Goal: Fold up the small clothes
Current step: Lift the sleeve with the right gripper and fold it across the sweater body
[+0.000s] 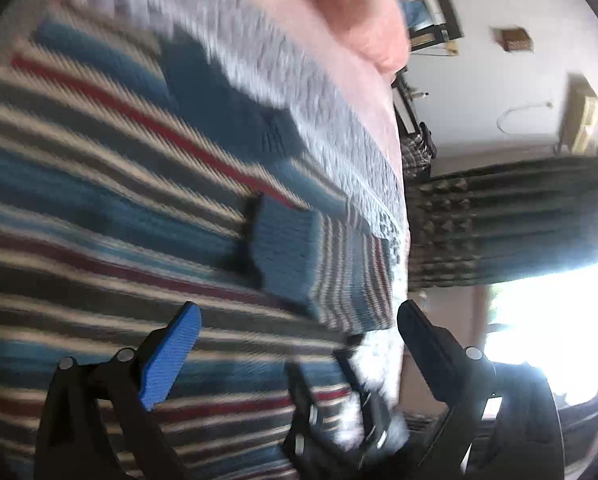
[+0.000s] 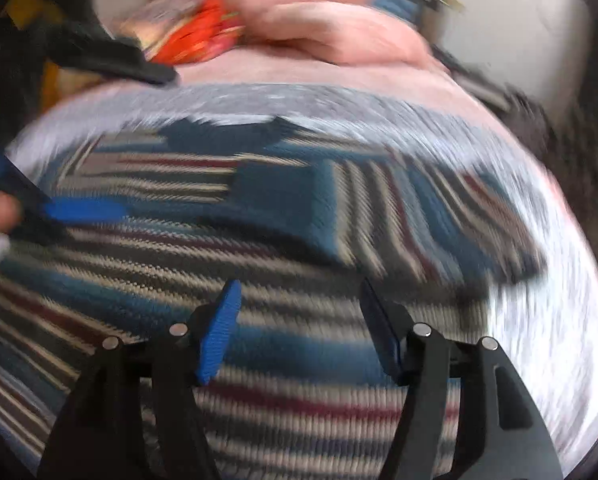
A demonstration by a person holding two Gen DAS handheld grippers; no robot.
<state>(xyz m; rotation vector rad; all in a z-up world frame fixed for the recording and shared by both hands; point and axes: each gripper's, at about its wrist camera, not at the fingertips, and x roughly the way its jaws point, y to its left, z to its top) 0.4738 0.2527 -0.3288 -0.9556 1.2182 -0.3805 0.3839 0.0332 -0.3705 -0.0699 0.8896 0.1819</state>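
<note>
Striped knit garment (image 2: 283, 240) spread flat on grey bedcover (image 2: 559, 320). Right hand-held gripper (image 2: 299, 328) over garment, jaws apart, empty. Left hand-held gripper (image 1: 299, 344) at garment edge, jaws apart, empty.

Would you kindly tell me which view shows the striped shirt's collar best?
The right wrist view: the collar sits near centre with both shoulders visible. The left wrist view shows the collar obliquely and blurred, with the shirt cropped.

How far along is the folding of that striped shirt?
Done: the striped shirt lies spread on the grey cloth, with the sleeve on its right angled over its body, perhaps a first fold. In hand: nothing; the left gripper and right gripper hang open above it. Left: most of the folding. Blur hides the details.
</note>
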